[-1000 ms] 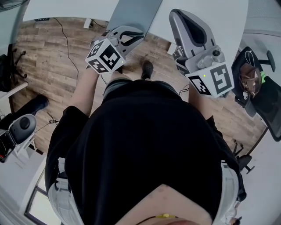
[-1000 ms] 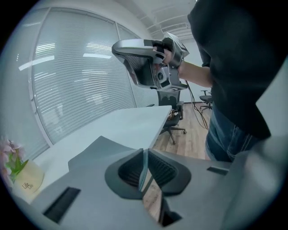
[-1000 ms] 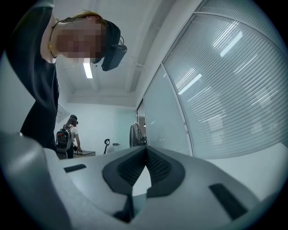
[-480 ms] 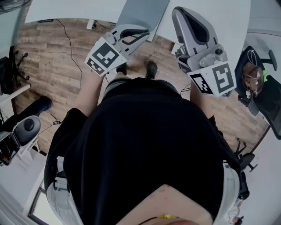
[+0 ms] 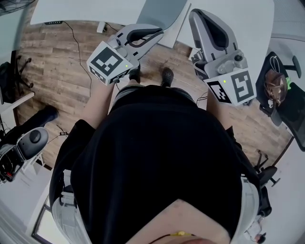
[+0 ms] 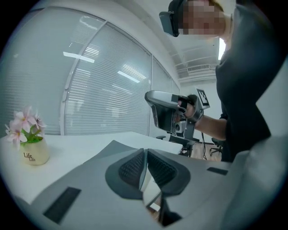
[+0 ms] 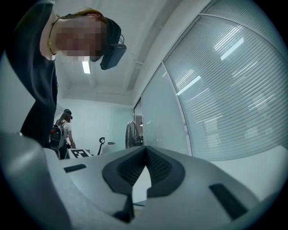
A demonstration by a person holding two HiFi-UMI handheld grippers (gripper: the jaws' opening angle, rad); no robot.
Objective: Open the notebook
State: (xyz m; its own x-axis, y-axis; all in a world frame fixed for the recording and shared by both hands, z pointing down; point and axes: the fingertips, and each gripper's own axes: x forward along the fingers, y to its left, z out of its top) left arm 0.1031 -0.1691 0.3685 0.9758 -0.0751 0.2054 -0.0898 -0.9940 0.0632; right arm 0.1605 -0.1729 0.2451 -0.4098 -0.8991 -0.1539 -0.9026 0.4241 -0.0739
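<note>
White table (image 5: 86, 9) at far side. Grey notebook (image 5: 161, 13) flat at its near edge, looks shut (untouched). Left tongs (image 6: 145, 155) and right tongs (image 7: 145, 152) closed, empty, short of it. Step: approach. Next: part tongs, catch cover edge, lift.

white table (image 5: 86, 9) bears a grey notebook (image 5: 159, 12) and a flower pot (image 6: 35, 155).

looks like an office. white desks (image 5: 86, 9) on a wood-look floor (image 5: 52, 71), with a black swivel chair (image 5: 286, 114) at the side and a cable (image 5: 78, 47) trailing across the boards. walled by glass partitions with slatted blinds (image 6: 103, 90). lit by a ceiling strip light (image 7: 86, 66). also a pedestal fan (image 7: 131, 132) and a small pot of pink flowers (image 6: 32, 148) on a desk.
</note>
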